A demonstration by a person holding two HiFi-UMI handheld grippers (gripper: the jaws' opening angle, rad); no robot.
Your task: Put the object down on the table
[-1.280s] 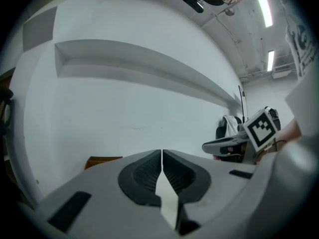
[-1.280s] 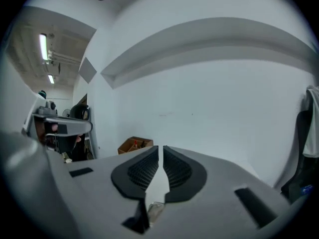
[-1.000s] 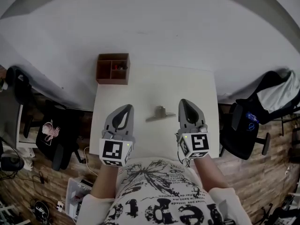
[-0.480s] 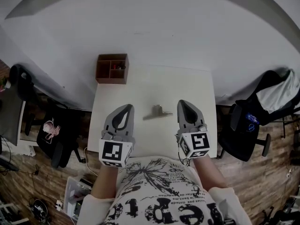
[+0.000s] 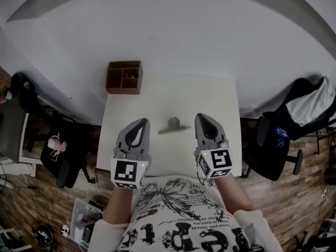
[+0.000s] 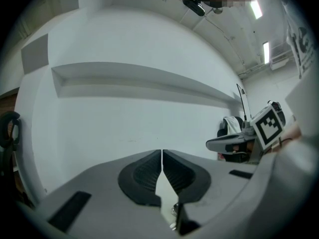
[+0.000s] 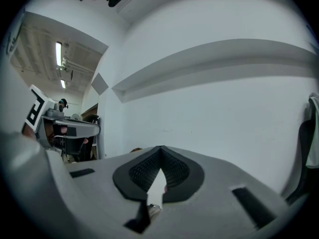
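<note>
A small grey metal object (image 5: 174, 125) lies on the white table (image 5: 157, 98), between my two grippers and a little beyond their tips. My left gripper (image 5: 138, 125) hovers over the table's near left part, shut and empty. My right gripper (image 5: 202, 120) hovers at the near right, also shut with nothing in it. In the left gripper view the jaws (image 6: 161, 153) meet at the tips against the white wall, and the right gripper (image 6: 234, 142) shows at the side. In the right gripper view the jaws (image 7: 160, 149) are pressed together too. Neither gripper touches the object.
A brown wooden organiser box (image 5: 124, 77) with compartments stands at the table's far left corner. Black office chairs (image 5: 275, 140) stand on the right and at the left (image 5: 63, 151) on the wooden floor. A white wall (image 5: 173, 30) rises behind the table.
The view has shifted slightly; both grippers stay shut and almost still, the right one edging a little left. The grey object stays on the table.
</note>
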